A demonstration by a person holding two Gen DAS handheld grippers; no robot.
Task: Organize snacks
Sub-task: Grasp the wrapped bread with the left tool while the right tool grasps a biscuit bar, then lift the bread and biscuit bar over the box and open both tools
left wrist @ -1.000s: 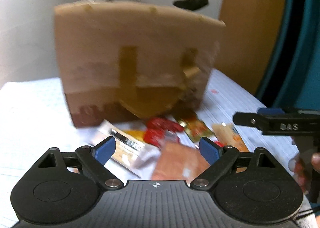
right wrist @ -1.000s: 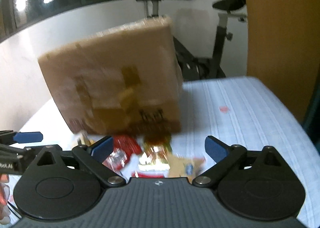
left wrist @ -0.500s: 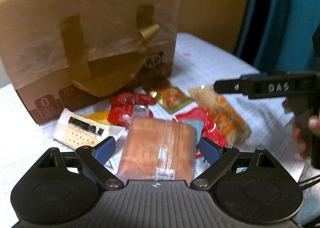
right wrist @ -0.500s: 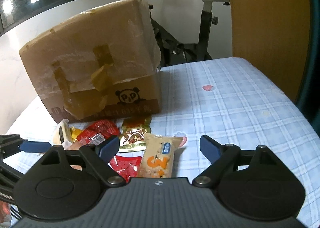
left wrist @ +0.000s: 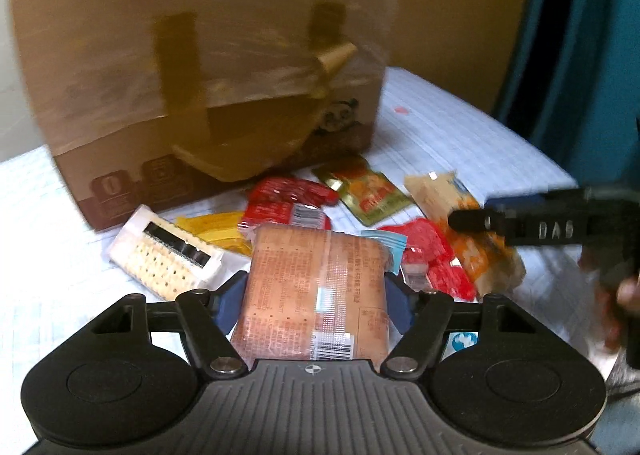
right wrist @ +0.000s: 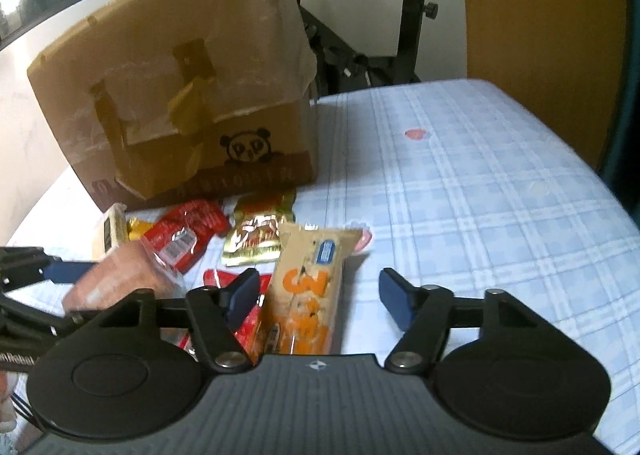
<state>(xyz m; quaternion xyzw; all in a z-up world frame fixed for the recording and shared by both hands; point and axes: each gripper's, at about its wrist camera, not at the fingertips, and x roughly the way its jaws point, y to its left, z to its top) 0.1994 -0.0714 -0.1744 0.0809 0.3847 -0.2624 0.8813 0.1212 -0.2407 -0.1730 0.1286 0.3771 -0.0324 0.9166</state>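
The cardboard box (left wrist: 200,67) stands on the checked tablecloth (right wrist: 480,195), its inside hidden. Snack packets lie loose in front. The left gripper (left wrist: 312,299) closes, pads against the brown packet (left wrist: 316,295). The right gripper (right wrist: 320,295) closes around the orange-lettered packet (right wrist: 310,279), not yet touching.

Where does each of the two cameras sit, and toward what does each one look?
Left wrist: on the left gripper, looking downward at the brown packet between its closing jaws; the right gripper and a hand show at right.
Right wrist: on the right gripper, closing around the beige packet; the left gripper shows at left.
Shared: cardboard box, snacks, checked tablecloth.
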